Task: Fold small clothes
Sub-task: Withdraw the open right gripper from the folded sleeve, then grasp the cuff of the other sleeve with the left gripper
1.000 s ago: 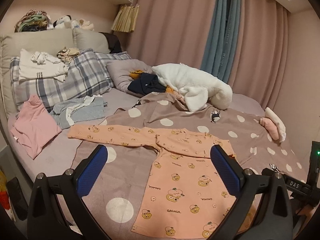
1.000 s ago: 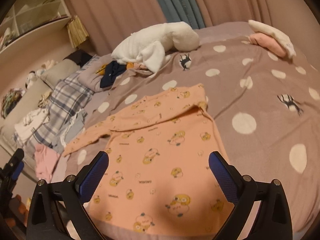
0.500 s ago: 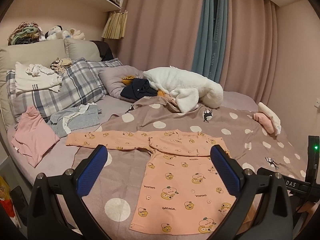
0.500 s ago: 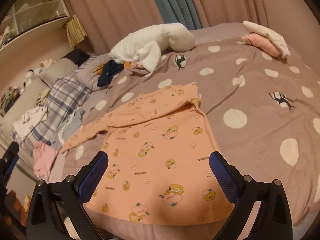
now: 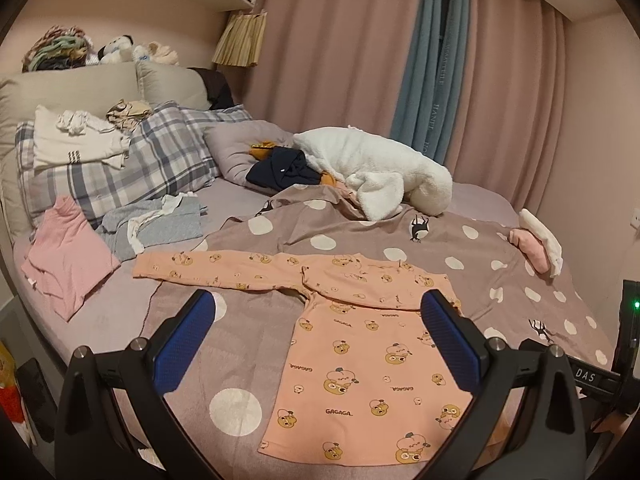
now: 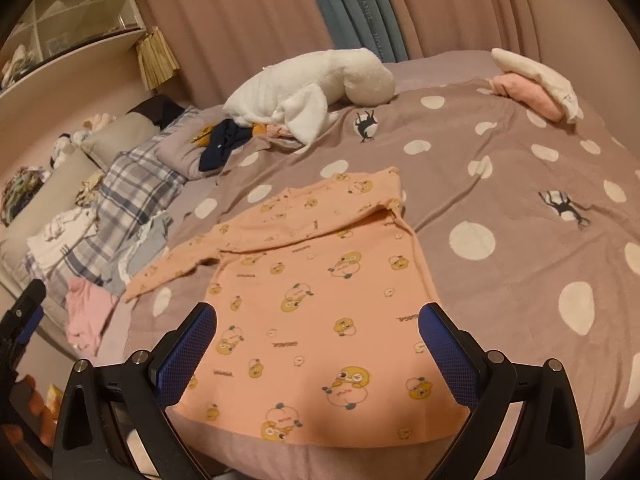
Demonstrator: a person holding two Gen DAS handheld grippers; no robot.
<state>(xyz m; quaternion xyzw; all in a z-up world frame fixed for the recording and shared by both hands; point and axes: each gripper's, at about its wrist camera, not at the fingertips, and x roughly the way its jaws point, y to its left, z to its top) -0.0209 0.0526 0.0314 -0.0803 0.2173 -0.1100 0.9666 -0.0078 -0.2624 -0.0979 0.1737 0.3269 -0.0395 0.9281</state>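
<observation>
Peach bear-print top (image 5: pixel 360 344) spread flat on the polka-dot blanket (image 5: pixel 248 344), both tongs wide and empty.

From the left: a pink garment (image 5: pixel 64 256) and grey clothes (image 5: pixel 160 228) lie by the plaid pillow (image 5: pixel 132 168); the top's one sleeve stretches toward them, the other is folded across its chest. Left gripper (image 5: pixel 320 340) and right gripper (image 6: pixel 318 344) hover above its hem. A white plush (image 5: pixel 372 168) lies beyond.
</observation>
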